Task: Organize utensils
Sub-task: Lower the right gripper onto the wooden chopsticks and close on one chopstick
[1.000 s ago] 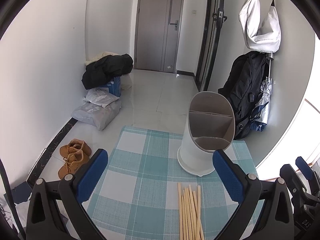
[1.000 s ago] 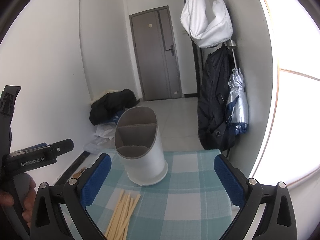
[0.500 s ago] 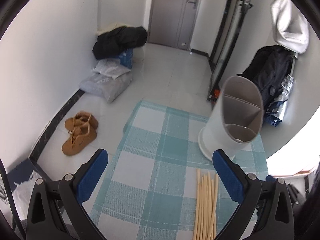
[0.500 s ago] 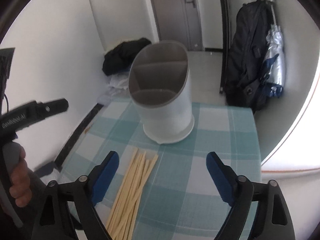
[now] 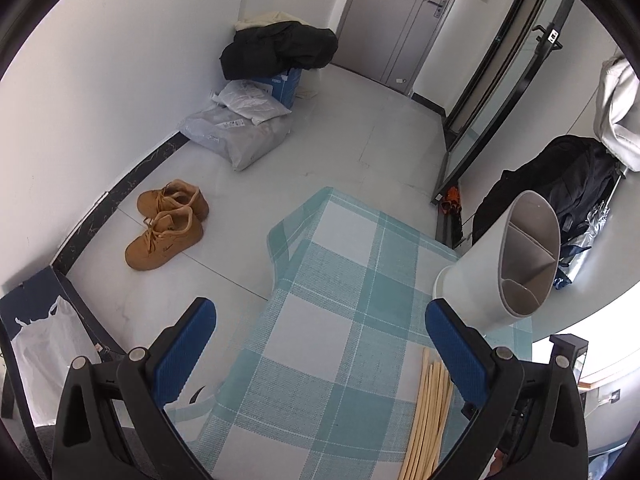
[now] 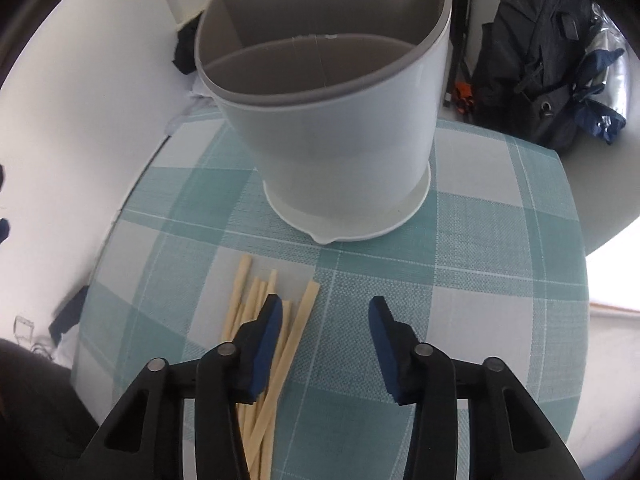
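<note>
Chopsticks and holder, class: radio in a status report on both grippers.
Right gripper empty, jaws just closing, above chopsticks. Left gripper open, empty. Chopsticks loose on checked cloth; utensil holder upright, empty. Nothing blocking.

Table (image 6: 500,240) carries a divided utensil holder (image 6: 340,132) toward its far side, upright, compartments one behind another. Chopsticks (image 6: 276,320) lie loose on the table just before the holder, slightly left, fanned and apart from its base. Right gripper (image 6: 326,318) over the near table, left finger above the chopsticks. Backpack (image 6: 536,60) on the floor behind the table at right. In the left wrist view, shoes (image 5: 168,224) on the floor left of the table, against the wall; bags (image 5: 240,136) further back
</note>
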`<state>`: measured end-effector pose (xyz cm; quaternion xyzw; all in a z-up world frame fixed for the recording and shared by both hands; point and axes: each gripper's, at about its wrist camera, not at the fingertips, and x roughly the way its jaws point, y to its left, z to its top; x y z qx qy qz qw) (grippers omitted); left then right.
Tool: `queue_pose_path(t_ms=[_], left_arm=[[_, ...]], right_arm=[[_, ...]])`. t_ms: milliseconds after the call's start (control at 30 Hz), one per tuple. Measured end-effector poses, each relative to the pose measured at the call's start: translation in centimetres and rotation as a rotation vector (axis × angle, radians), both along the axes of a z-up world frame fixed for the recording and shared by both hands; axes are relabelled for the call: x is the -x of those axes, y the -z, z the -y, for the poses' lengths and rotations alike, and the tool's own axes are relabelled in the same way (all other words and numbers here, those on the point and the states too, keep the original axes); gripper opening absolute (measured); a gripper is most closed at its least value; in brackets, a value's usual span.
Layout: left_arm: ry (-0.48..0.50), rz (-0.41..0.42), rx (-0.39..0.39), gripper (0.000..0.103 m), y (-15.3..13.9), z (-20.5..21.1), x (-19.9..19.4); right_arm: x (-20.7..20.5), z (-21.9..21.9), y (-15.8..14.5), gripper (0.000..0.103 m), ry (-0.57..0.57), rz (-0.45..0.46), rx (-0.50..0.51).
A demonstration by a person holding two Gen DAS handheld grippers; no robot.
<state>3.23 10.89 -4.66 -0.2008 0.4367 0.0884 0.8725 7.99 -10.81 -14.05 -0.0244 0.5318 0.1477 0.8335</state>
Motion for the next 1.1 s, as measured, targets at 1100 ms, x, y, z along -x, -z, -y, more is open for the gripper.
queue_pose_path(t_ms=[1100], left_arm=[[0.297,-0.257,-0.154,0.102,6.2,9.3,-3.3]], right_arm=[[1.7,13.7,-4.4,0.006,0.342,0.103,-0.514]])
